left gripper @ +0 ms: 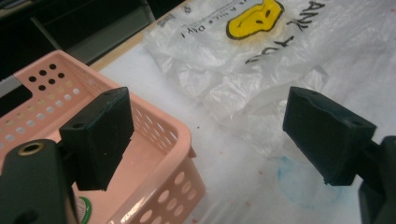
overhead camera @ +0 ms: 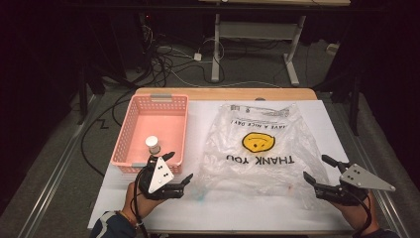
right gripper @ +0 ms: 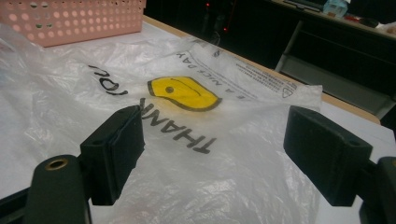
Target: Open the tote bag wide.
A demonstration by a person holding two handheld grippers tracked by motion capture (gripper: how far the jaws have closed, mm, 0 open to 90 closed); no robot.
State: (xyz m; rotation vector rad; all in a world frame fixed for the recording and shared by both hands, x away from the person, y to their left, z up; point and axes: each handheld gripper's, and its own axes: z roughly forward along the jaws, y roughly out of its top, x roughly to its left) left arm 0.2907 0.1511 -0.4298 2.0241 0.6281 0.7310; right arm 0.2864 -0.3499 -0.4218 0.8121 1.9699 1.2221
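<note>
Lying flat, plastic bag (overhead camera: 260, 148) sits between both open hand-held grippers.

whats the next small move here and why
Probably ease the right tool forward to pinch the near edge of the plastic bag: its jaws stand open just short of it, the bag lies flat, and the left tool hangs open by the pink basket.

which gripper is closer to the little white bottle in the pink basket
Left. The left gripper, jaws open, sits at the pink basket's near right corner, just beside the white bottle. The right gripper, also open, is across the table beyond the plastic bag.
</note>
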